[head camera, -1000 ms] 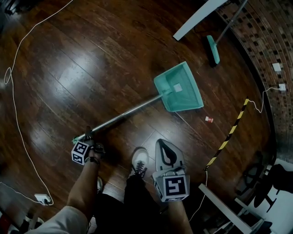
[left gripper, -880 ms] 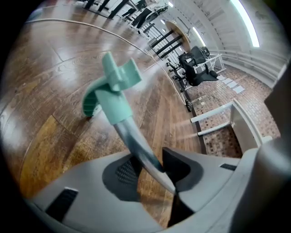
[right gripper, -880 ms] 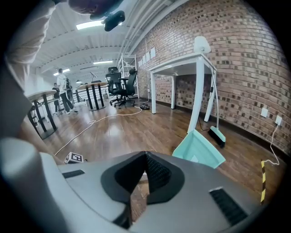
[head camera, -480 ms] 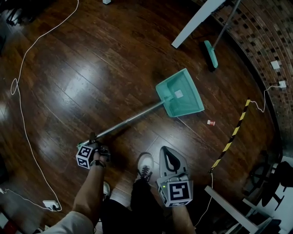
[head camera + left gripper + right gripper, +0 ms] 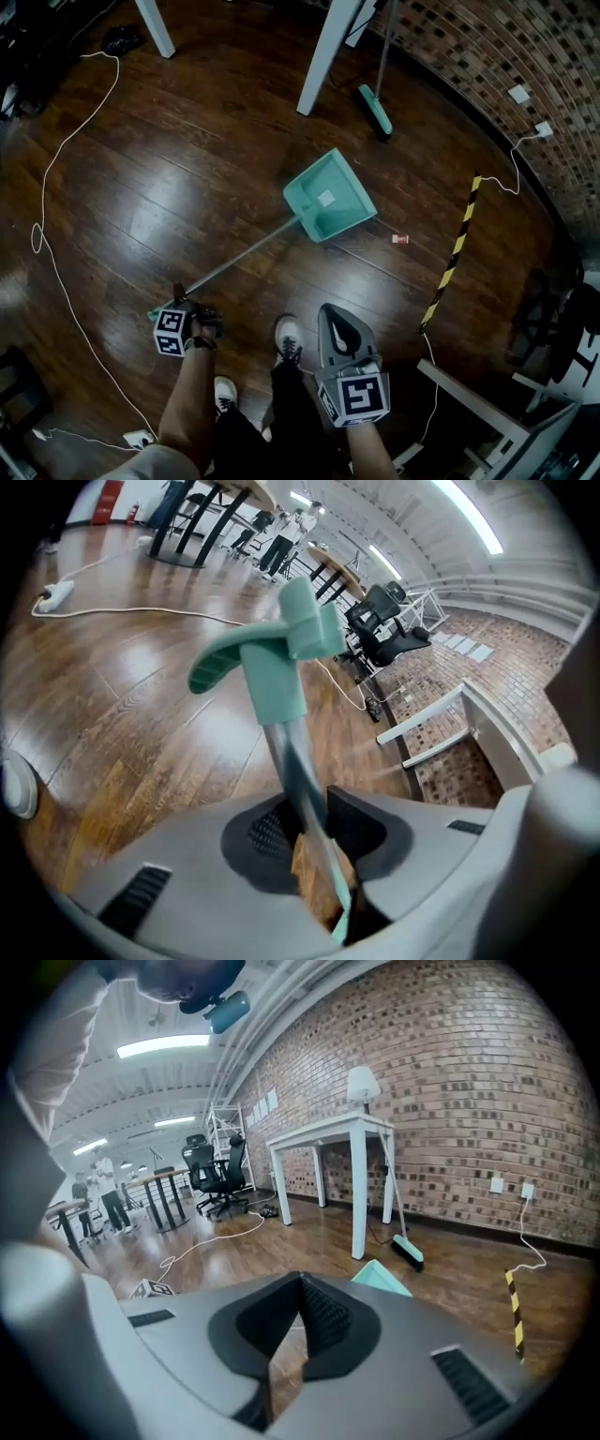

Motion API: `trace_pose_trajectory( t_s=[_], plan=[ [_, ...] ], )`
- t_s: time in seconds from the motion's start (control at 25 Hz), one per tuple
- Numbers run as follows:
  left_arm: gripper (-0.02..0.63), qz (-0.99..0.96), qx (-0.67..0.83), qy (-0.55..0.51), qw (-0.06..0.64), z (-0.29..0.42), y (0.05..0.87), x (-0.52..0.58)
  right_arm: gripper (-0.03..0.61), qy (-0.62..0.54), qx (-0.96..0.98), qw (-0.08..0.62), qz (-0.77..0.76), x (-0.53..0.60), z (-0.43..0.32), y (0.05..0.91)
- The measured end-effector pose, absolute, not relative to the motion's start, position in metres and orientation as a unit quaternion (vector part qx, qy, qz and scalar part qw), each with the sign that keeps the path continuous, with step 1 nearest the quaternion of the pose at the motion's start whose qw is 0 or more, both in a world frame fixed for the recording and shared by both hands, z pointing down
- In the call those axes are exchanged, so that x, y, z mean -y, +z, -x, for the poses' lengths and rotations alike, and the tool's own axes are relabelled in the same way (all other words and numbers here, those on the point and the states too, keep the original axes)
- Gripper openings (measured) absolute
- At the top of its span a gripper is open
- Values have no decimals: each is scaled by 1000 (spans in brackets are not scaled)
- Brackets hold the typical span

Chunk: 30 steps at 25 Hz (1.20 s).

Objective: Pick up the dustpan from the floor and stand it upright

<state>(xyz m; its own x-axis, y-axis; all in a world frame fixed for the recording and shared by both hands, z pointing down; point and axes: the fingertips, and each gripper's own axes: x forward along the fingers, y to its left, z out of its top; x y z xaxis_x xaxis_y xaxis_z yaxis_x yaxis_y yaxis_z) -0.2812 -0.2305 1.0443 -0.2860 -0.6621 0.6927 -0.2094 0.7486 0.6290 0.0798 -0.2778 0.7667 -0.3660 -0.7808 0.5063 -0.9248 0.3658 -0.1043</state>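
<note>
The teal dustpan [image 5: 328, 195] lies on the dark wooden floor, and its long metal handle [image 5: 239, 258] slants back toward me. My left gripper [image 5: 178, 298] is at the handle's teal grip end. In the left gripper view the pole [image 5: 295, 761] runs between the jaws, which are closing onto it, and the teal grip [image 5: 281, 658] sticks out beyond them. My right gripper [image 5: 331, 314] hovers by my feet, shut and with nothing in it. A corner of the pan [image 5: 380, 1277] shows just past the right gripper [image 5: 300, 1283].
A teal broom [image 5: 377, 108] leans by the brick wall beside white table legs [image 5: 323, 56]. A white cable [image 5: 56, 187] loops over the floor at left. Striped yellow-black tape [image 5: 453, 253] and a small red-white scrap [image 5: 400, 239] lie at right. My shoes [image 5: 288, 337] are below.
The left gripper's jaws have closed on the handle's end and raised it off the floor. Both grippers have risen, and the pan end has stayed on the floor.
</note>
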Motion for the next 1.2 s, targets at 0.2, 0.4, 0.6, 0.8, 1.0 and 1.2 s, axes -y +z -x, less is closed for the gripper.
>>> trace_pose_trajectory(
  t_s=[0.2, 0.4, 0.6, 0.8, 1.0, 1.2],
  plan=[
    [77, -323, 780, -188, 502, 255, 976, 272, -17, 191, 788, 181, -557, 274, -122, 721],
    [72, -373, 774, -159, 487, 218, 915, 317, -18, 198, 770, 194, -574, 268, -169, 695],
    [71, -428, 762, -120, 471, 167, 867, 355, -18, 204, 747, 194, -603, 266, -219, 668],
    [69, -473, 748, -87, 457, 124, 824, 389, -17, 210, 725, 184, -629, 265, -259, 642],
    [67, -577, 715, -8, 394, 71, 787, 433, -17, 207, 715, 212, -633, 260, -287, 622],
    [66, -680, 654, 64, 325, 6, 762, 467, -17, 209, 701, 206, -650, 260, -311, 616]
  ],
)
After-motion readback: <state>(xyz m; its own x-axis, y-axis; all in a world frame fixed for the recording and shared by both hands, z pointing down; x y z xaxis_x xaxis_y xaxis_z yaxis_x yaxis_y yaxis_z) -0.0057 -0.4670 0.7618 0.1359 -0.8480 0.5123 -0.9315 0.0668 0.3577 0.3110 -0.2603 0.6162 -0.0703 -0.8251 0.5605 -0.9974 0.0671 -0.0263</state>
